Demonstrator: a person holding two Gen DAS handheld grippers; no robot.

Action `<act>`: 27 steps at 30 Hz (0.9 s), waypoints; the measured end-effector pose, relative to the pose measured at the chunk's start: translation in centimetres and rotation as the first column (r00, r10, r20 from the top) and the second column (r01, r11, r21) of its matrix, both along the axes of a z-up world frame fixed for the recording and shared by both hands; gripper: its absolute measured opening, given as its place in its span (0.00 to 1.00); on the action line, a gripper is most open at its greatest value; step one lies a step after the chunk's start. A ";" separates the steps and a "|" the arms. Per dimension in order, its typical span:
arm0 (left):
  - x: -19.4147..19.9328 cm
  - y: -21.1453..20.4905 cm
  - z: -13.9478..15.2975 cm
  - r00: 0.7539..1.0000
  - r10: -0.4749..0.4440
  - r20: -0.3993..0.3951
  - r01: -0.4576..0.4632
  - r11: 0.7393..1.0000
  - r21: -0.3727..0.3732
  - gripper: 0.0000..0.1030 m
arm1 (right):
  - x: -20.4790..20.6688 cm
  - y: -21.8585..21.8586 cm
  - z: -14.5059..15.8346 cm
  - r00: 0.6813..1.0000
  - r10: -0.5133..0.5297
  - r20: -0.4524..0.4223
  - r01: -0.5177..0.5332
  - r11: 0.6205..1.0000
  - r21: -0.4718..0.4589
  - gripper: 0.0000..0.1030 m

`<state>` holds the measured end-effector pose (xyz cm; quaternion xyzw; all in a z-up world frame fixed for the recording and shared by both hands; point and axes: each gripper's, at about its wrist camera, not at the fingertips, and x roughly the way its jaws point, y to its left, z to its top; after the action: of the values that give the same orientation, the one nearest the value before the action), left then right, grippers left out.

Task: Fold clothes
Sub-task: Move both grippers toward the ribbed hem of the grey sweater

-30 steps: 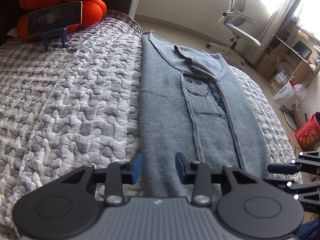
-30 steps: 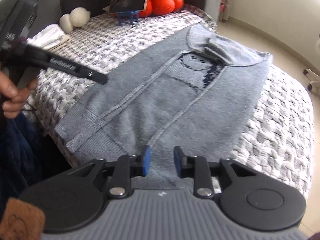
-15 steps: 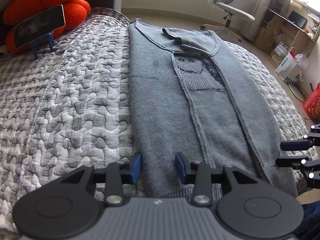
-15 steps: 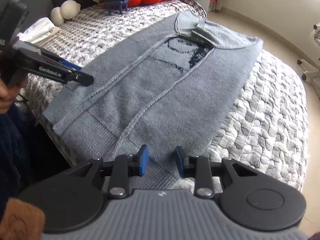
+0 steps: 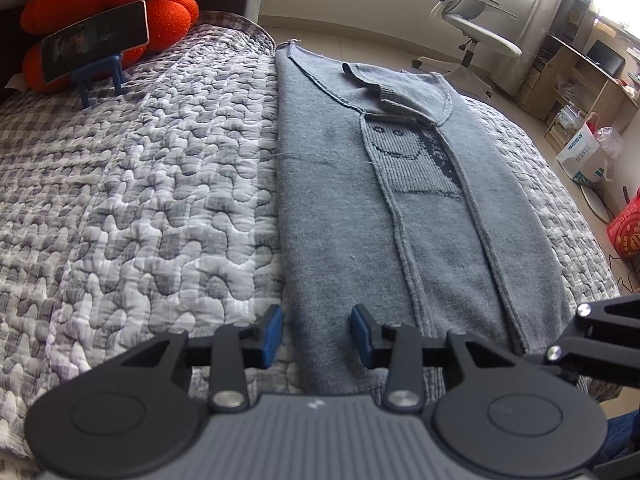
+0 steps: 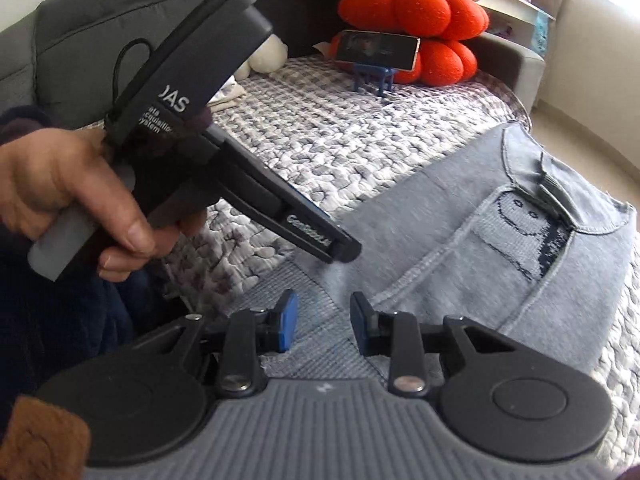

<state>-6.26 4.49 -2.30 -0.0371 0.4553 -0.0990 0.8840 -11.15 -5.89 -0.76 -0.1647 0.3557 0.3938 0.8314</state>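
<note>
A grey knit sweater (image 5: 420, 216) lies flat on the quilted bed, both sides folded in to a long strip, a smiley-face pattern near its collar. It also shows in the right wrist view (image 6: 500, 248). My left gripper (image 5: 317, 336) is open and empty, low over the sweater's near left hem corner. My right gripper (image 6: 323, 326) is open and empty over the ribbed hem. In the right wrist view the left gripper (image 6: 340, 250) reaches in from the left, a hand on its handle.
A grey-white quilt (image 5: 140, 208) covers the bed. An orange cushion (image 5: 100, 12) and a phone on a blue stand (image 5: 96, 46) sit at the head. An office chair (image 5: 476, 28), a desk and boxes (image 5: 580, 152) stand on the floor at right.
Both grippers have come down and closer to the sweater's hem. The right gripper has swung left toward the left gripper. Both stay open.
</note>
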 end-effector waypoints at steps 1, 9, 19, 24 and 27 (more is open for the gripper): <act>0.0 0.1 0.0 1.000 0.000 -0.001 0.000 1.000 -0.001 0.37 | 0.1 0.5 -0.2 1.000 0.008 -0.009 -0.008 1.000 -0.012 0.32; -0.1 0.2 0.2 1.000 -0.004 0.001 0.004 1.000 -0.002 0.37 | 1.4 0.7 -2.5 0.994 -0.031 -0.104 0.019 0.994 -0.110 0.23; 0.0 0.0 0.1 1.000 -0.009 -0.002 0.009 1.000 -0.001 0.37 | 0.8 -0.1 -2.6 0.992 -0.031 -0.120 0.016 0.993 -0.119 0.24; 0.1 0.2 0.1 1.000 0.000 -0.001 0.000 1.000 -0.005 0.37 | 0.4 -0.3 -2.5 0.994 -0.020 -0.110 0.006 0.993 -0.121 0.24; 0.0 0.1 0.1 1.000 -0.006 0.000 0.006 1.000 -0.003 0.37 | 0.0 -0.4 -2.5 0.994 -0.009 -0.105 -0.004 0.992 -0.123 0.24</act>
<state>-6.27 4.54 -2.18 -0.0369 0.4551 -0.1024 0.8838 -11.16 -6.33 -3.21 -0.1942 0.4229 0.3780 0.8004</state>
